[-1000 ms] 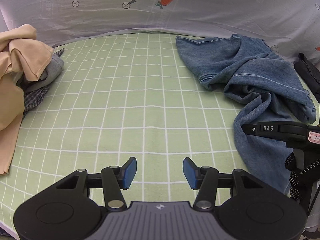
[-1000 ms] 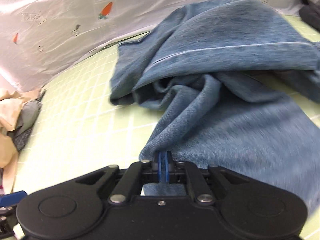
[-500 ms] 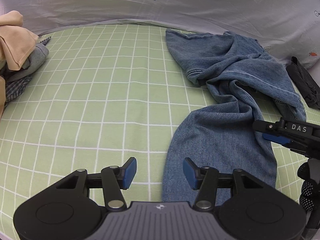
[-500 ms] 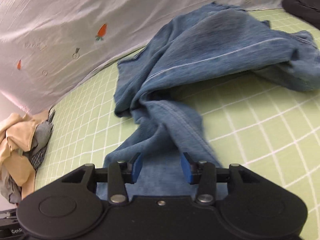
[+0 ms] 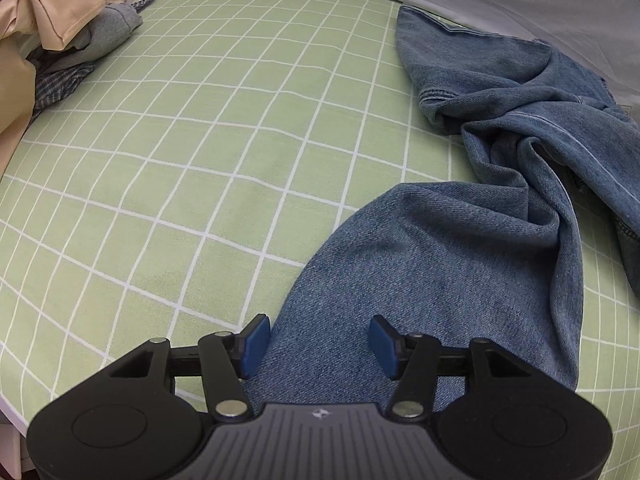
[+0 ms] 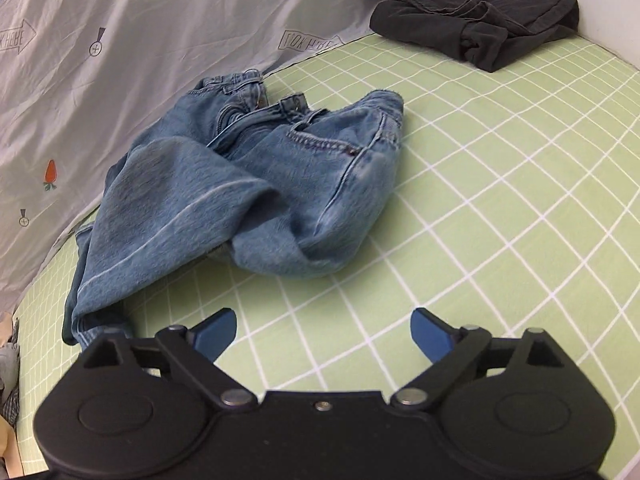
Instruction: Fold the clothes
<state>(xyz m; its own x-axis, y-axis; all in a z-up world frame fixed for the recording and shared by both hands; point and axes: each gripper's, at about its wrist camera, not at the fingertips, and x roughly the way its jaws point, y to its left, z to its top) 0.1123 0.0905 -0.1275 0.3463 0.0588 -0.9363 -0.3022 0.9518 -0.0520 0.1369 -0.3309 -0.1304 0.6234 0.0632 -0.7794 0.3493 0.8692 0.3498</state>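
Note:
A pair of blue jeans (image 5: pixel 472 240) lies crumpled on the green checked sheet (image 5: pixel 200 140). In the left wrist view one leg runs toward me and passes under my left gripper (image 5: pixel 318 340), which is open with its blue pads either side of the denim. In the right wrist view the jeans (image 6: pixel 248 184) show their waistband and pockets, bunched near the grey cover. My right gripper (image 6: pixel 324 332) is wide open and empty over bare sheet, just in front of the jeans.
A pile of beige, grey and plaid clothes (image 5: pixel 52 40) sits at the left edge. A folded dark garment (image 6: pixel 476 12) lies at the back right. A grey carrot-print cover (image 6: pixel 120 40) rises along the far side of the bed.
My right gripper let go of the jeans leg, opened wide and swung right toward the waistband. My left gripper moved right and forward, so the leg now lies between its open pads.

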